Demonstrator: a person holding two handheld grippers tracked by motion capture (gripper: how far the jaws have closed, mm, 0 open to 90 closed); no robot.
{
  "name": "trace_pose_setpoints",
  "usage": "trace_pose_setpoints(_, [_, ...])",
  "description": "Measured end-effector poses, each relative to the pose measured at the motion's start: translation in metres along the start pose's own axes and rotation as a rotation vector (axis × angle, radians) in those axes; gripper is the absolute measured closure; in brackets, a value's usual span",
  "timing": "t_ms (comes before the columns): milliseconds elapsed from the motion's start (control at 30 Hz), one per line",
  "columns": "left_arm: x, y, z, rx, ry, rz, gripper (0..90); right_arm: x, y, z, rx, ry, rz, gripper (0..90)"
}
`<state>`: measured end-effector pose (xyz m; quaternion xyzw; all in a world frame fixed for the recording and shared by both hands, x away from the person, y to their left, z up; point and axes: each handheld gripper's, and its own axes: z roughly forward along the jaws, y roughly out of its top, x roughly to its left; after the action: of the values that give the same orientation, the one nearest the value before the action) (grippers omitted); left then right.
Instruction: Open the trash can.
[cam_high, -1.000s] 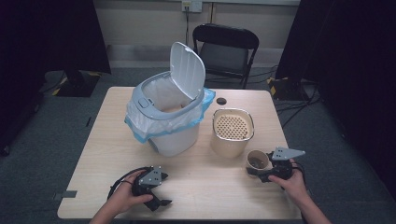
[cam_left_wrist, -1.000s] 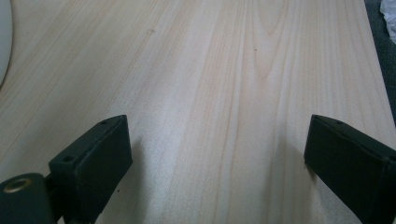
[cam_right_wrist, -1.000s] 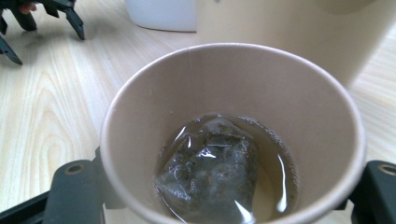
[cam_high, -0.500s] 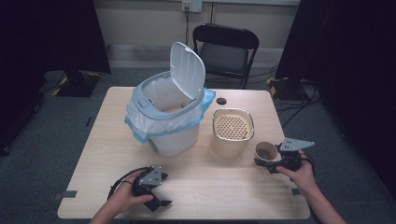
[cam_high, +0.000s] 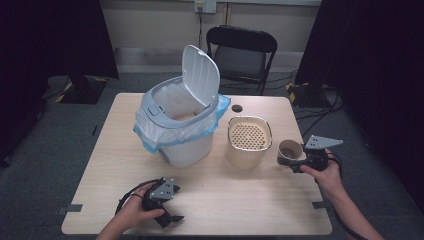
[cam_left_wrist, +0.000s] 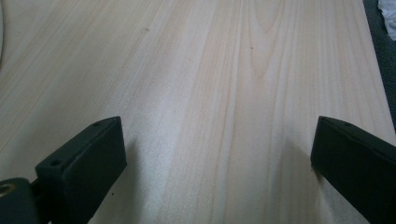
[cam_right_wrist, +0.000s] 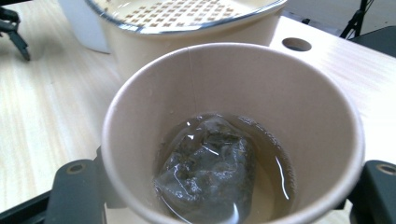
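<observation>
A brown paper cup (cam_high: 290, 149) is held off the table to the right of a beige strainer tub (cam_high: 249, 140), with my right gripper (cam_high: 293, 161) shut on its sides. In the right gripper view the cup (cam_right_wrist: 261, 88) holds pale liquid and a soaked dark tea bag (cam_right_wrist: 205, 163), and the black jaws of the right gripper (cam_right_wrist: 229, 186) press on both sides. My left gripper (cam_high: 171, 207) rests near the table's front edge, open. In the left gripper view, bare wood lies between the spread jaws of the left gripper (cam_left_wrist: 219, 154).
A white bin (cam_high: 180, 127) with its lid up and a blue-edged liner stands at the table's middle, left of the tub. A round hole (cam_high: 237, 108) marks the tabletop behind the tub. A black folding chair (cam_high: 242, 50) stands beyond the far edge.
My right gripper has carried the cup up and to the right, away from the table's front edge. The left gripper has stayed put.
</observation>
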<state>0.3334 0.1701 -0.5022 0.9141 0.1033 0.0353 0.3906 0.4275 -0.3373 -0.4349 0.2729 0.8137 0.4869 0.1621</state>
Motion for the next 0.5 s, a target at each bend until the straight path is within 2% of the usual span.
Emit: trace_pose_setpoints(500, [-0.001,0.001,0.002,-0.001,-0.013,0.006,0.0,-0.029,0.026,0.003,0.001,-0.046,-0.008,25.9])
